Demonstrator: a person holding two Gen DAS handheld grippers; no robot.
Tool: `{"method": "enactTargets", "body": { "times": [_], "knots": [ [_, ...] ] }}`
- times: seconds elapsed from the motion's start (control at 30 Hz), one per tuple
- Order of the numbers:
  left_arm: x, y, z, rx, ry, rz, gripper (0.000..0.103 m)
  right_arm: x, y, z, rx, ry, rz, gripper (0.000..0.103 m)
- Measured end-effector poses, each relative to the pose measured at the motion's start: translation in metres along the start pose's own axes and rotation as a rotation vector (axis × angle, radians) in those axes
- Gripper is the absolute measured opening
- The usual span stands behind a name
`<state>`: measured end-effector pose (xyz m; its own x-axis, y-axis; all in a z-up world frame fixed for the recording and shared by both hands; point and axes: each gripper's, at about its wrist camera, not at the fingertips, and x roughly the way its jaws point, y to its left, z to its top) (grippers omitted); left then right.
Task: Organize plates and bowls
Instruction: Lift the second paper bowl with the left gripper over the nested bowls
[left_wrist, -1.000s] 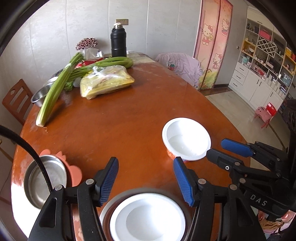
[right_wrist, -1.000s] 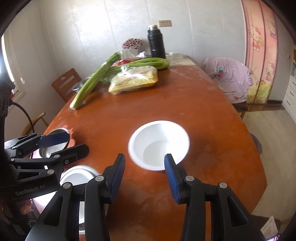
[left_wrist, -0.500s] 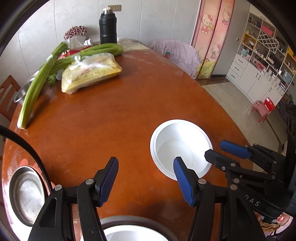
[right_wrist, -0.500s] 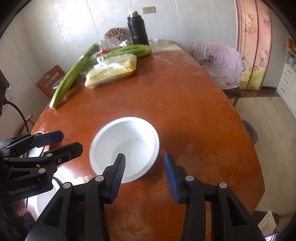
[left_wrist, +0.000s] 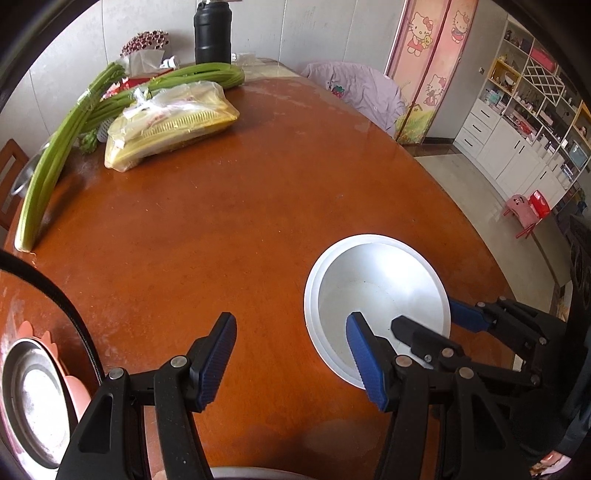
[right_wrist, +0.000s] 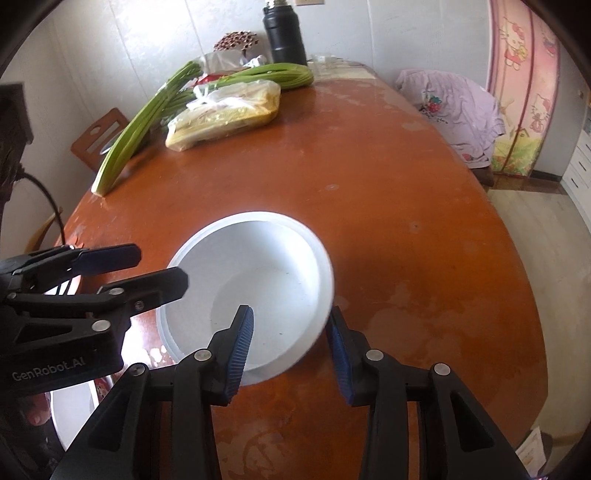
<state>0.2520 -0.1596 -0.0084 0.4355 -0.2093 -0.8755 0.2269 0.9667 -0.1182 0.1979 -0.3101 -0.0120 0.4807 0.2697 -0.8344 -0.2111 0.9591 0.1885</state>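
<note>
**Op A:** I've brought both tools forward and down over the last second — the white bowl (right_wrist: 251, 291) went from sitting ahead of my right gripper (right_wrist: 290, 345) to straddled by it: 1 finger inside the bowl, 1 outside the near-right rim. The jaws have just been closing, rim between them, but I can't see the pads pressing yet, so I'd call it not gripped.

**Op B:** And the left gripper (left_wrist: 291, 360)?

**Op A:** Parted, nothing between its fingers, only bare table (left_wrist: 229, 229). It hangs beside the bowl's left edge.

**Op B:** So a pick-up is next?

**Op A:** Likely. The left view also shows what the right one hardly does — a steel bowl (left_wrist: 31, 398) in a pink dish at the table's left edge, probably the stacking spot.
</note>
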Motion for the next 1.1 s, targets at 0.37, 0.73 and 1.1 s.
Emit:
{"method": "enactTargets", "body": {
  "times": [0.37, 0.73, 1.1],
  "knots": [
    [0.015, 0.011, -0.003, -0.035, 0.059, 0.017, 0.06, 0.008, 0.018, 0.003, -0.042, 0.016, 0.05, 0.041],
    [0.012, 0.013, -0.008, -0.05, 0.077, -0.011, 0.039, 0.007, 0.036, 0.004, -0.074, 0.018, 0.09, 0.037],
    [-0.012, 0.017, -0.012, -0.049, 0.028, -0.009, 0.039, -0.013, 0.05, 0.0, -0.095, -0.022, 0.094, 0.037]
  ]
}}
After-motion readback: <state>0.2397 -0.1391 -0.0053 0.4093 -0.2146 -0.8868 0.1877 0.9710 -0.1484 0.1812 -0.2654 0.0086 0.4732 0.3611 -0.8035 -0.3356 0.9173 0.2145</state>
